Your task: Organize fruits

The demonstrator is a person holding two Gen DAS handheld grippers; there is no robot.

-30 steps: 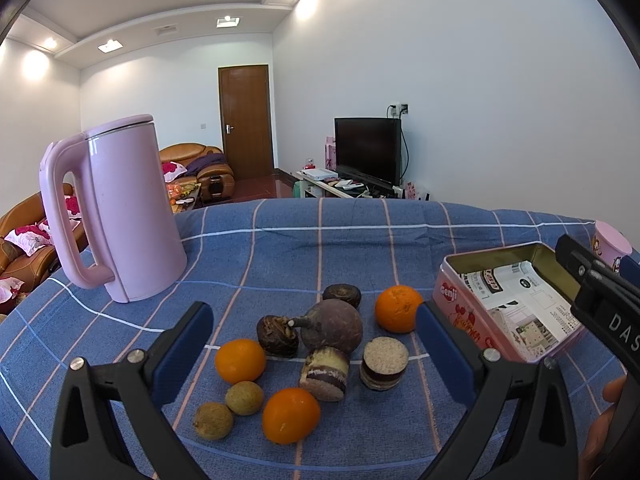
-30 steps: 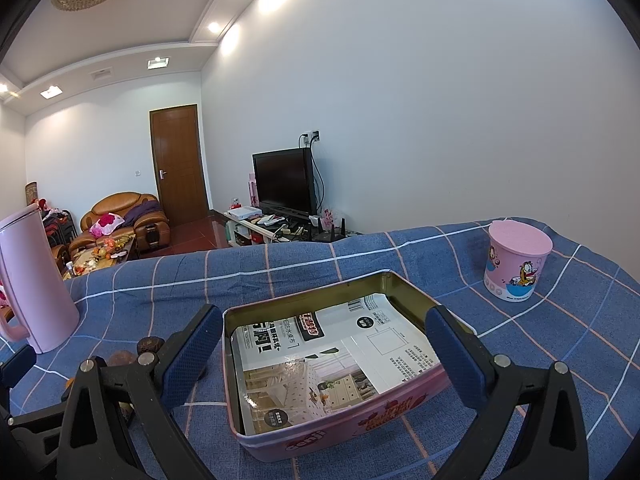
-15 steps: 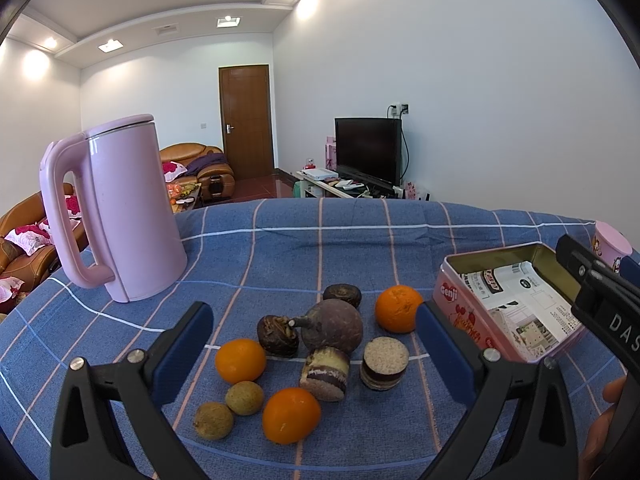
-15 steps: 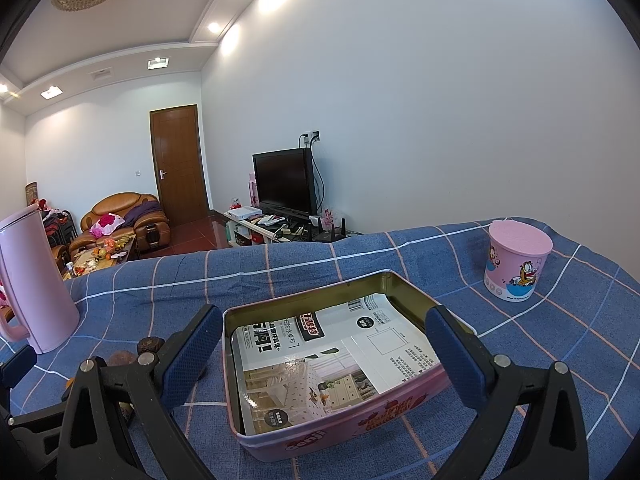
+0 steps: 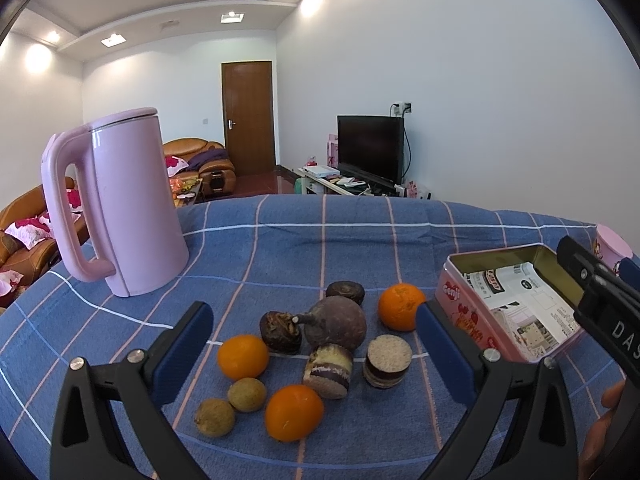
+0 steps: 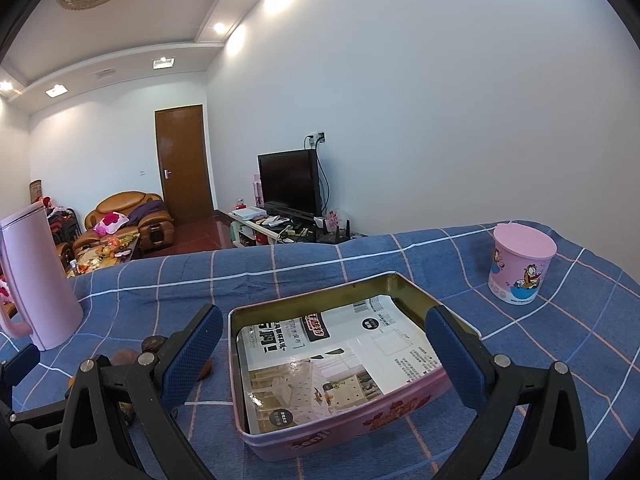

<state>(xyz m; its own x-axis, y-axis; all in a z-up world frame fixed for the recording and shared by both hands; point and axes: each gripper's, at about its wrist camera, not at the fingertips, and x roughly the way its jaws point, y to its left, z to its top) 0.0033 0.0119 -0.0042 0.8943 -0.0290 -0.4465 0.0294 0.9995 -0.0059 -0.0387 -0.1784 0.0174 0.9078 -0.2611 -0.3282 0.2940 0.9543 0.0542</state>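
Pink kettle (image 5: 120, 208); blue checked cloth (image 5: 320, 248); orange tangerines (image 5: 401, 306); pink tin (image 6: 344, 432).

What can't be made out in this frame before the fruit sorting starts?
- Fruit pile, right wrist view: mostly hidden behind the right claw.
- Pink cup, left wrist view: partly covered by the other claw's body and cut off near the edge.
- Tin floor: covered by printed paper; its small print is unreadable.

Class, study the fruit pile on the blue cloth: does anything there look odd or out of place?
Yes: two cut layered cylinders lie among the whole oranges, looking like slices rather than fruit.
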